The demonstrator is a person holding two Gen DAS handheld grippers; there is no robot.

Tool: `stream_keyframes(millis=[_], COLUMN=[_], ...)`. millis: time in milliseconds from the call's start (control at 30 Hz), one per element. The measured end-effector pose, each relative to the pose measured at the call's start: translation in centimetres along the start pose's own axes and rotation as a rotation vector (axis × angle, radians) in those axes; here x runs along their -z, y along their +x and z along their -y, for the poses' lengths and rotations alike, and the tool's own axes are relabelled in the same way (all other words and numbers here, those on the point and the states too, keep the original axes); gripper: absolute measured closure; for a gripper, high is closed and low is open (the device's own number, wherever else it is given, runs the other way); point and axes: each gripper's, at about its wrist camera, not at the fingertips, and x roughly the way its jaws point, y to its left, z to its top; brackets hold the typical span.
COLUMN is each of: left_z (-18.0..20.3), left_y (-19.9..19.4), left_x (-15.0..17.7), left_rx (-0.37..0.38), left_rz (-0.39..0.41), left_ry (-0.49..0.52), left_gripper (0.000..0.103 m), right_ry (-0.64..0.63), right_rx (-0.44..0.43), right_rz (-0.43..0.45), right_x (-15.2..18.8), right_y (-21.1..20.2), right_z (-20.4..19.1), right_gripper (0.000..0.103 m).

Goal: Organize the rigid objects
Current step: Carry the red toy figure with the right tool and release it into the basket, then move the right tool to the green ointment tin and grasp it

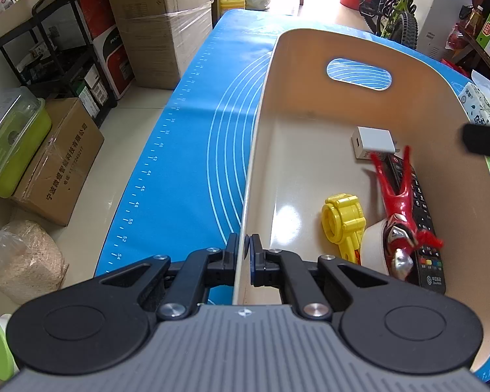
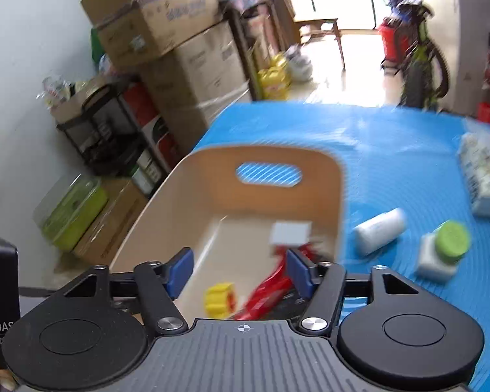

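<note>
White bottle (image 2: pixel 379 230) lies at two o'clock from the right gripper (image 2: pixel 239 272), fingers spread empty; left gripper (image 1: pixel 247 254) clamps the bin (image 1: pixel 245 196) wall.

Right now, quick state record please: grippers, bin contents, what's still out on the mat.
left gripper: shut on the near-left wall of the beige bin
right gripper: open, holds nothing, above the bin's near end
in bin: white charger, red clip, yellow plastic part, black remote, white tape roll
outside bin, on blue mat: white bottle lying down, green-capped white jar, printed packet
image note: right wrist view motion-blurred
</note>
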Motion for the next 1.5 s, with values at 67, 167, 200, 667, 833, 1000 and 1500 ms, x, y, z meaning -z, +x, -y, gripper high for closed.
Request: stream_keyframes(millis=[67,167,200,667,833,1000,1500], left_z=[0.0,0.0,0.0,0.1,0.1,0.1,0.3], left_y=[0.0,0.0,0.0,0.0,0.0,0.0,0.0], left_x=[0.0,0.0,0.0,0.0,0.1,0.0,0.0], left_rx=[0.000,0.000,0.000,-0.003,-0.004,-0.003,-0.009], left_rz=[0.000,0.000,0.000,0.000,0.000,-0.001,-0.002], left_ry=[0.000,0.000,0.000,0.004,0.007,0.005,0.005], left_gripper=[0.095,0.095,0.095,0.095,0.095,0.095,0.094], right_ry=[-0.006,0.029,0.040,0.130,0.145,0.218,0.183], right_rx=[0.063,0.147,0.174,0.432,0.448,0.477,0.435], right_rz=[0.025,0.042,0.044,-0.045,-0.046,-0.016,0.004], right_x=[-0.4,-0.9,-0.9,1.8,1.9,2.0,2.1], right_y=[-0.8,-1.1,-0.9,4.9,6.1,6.5,7.1], right_z=[1.4,4.5,5.6,14.6,15.6,16.9,17.7], right_gripper=[0.028,0.026,0.025,0.013,0.013,0.013,0.039])
